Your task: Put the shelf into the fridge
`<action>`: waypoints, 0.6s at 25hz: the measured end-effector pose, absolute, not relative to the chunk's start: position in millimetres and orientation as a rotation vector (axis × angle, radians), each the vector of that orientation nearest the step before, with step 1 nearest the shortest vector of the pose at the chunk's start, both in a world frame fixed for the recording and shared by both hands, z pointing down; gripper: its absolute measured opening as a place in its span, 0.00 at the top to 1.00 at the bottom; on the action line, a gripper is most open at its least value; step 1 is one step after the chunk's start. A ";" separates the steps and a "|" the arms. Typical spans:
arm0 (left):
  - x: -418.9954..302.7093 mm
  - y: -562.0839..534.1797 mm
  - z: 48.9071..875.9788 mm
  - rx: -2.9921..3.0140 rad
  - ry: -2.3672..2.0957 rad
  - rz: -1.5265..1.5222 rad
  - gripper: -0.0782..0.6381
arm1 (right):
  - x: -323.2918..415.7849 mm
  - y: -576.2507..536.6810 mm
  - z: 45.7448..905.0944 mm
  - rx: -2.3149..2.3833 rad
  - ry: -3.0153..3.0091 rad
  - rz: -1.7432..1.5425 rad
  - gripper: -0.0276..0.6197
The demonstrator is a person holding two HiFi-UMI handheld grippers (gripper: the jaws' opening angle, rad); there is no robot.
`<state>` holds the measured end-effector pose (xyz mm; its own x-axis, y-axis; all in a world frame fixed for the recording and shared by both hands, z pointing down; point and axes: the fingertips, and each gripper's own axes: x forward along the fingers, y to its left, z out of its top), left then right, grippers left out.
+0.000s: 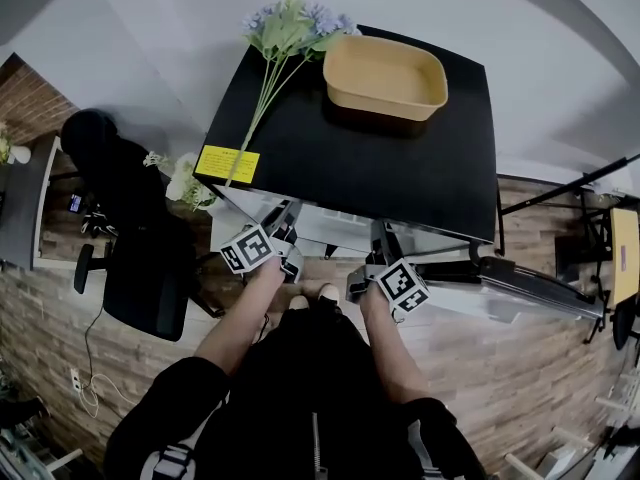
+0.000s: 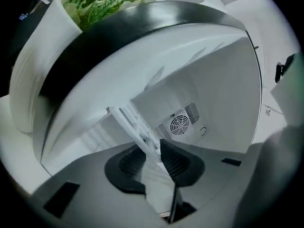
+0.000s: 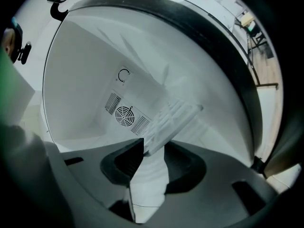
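A small fridge with a black top (image 1: 380, 158) stands open in front of me, its white inside showing in both gripper views. The white slatted shelf (image 2: 135, 122) runs tilted from my left gripper (image 2: 151, 151) into the cavity, and its edge is pinched between the dark pads. In the right gripper view the shelf (image 3: 173, 115) ends in a corner between the jaws of my right gripper (image 3: 152, 151); that corner lies against the left pad with a gap to the right pad. From the head view, left gripper (image 1: 288, 236) and right gripper (image 1: 380, 248) reach under the fridge top.
A round fan vent (image 2: 179, 124) sits on the fridge's back wall. On the fridge top are a tan basin (image 1: 385, 76) and artificial flowers (image 1: 290, 28). The open fridge door (image 1: 520, 288) swings out to the right. A black office chair (image 1: 145, 258) stands at the left.
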<state>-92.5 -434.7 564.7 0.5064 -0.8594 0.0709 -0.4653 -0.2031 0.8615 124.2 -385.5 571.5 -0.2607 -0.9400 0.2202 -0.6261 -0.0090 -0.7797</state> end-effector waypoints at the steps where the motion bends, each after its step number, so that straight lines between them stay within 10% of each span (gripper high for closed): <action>1: -91.8 -434.8 564.2 1.845 -1.093 -0.539 0.75 | 124.7 -385.7 570.9 -1.619 1.898 -1.162 0.75; 15: -95.1 -413.1 563.3 1.904 -1.069 -0.449 0.74 | 119.7 -360.6 570.3 -1.587 1.983 -1.127 0.83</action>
<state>-95.1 -413.1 563.3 0.5639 -0.8195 0.1021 -0.5011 -0.2413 0.8311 119.7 -360.6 570.3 -0.3038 -0.9325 0.1953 -0.6449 0.0504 -0.7626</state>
